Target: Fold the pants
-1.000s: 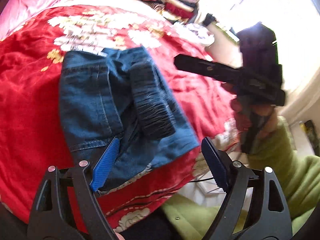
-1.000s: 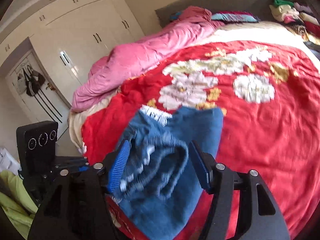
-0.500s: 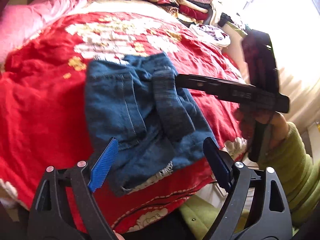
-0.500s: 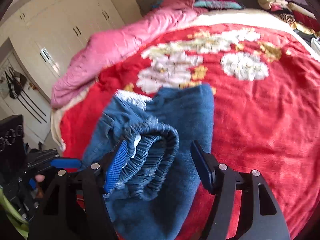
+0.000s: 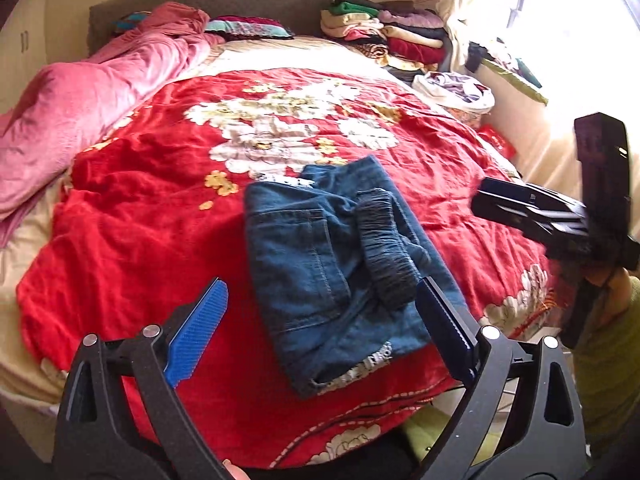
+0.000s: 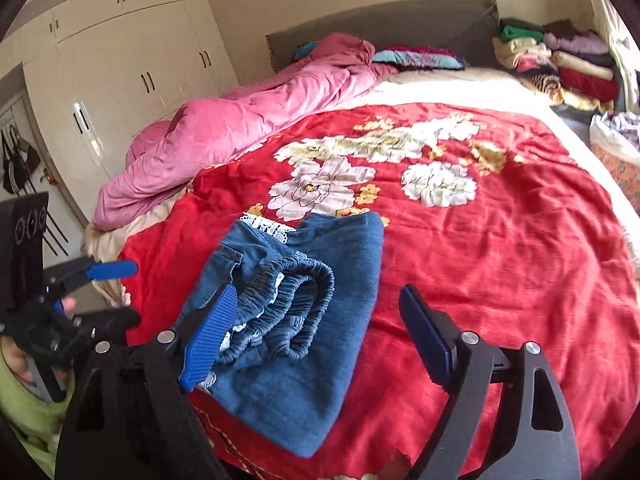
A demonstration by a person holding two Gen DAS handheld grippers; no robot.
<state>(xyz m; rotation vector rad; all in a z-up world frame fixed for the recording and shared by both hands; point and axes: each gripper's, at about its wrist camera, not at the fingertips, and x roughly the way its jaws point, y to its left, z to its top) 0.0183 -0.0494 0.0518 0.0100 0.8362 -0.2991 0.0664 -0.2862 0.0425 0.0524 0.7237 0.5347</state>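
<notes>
Blue denim pants [image 5: 340, 264] lie folded on the red flowered bedspread [image 5: 132, 240], with the gathered elastic waistband [image 5: 384, 248] on top. My left gripper [image 5: 320, 286] hovers above their near edge, its jaws opening and nothing pressed between the pads. In the right wrist view the same pants [image 6: 316, 360] lie below my right gripper [image 6: 318, 294], whose jaws are also opening; its blue pad [image 6: 208, 336] stands over the waistband [image 6: 288, 304] without gripping it. Each gripper shows in the other's view: the right gripper [image 5: 520, 208] at the right, the left gripper [image 6: 128, 292] at the left.
A pink quilt [image 5: 80, 108] is bunched along the bed's left side. Stacked folded clothes [image 5: 384, 36] sit by the headboard, and a white bag of laundry [image 5: 456, 92] lies near the window. A wardrobe [image 6: 120, 72] stands at the left. Green sleeves [image 6: 28, 404] cover the person's arms.
Both grippers have lifted and drawn back from the pants, and their jaws have widened. The waistband that sat between the right gripper's pads now rests free on the folded pants.
</notes>
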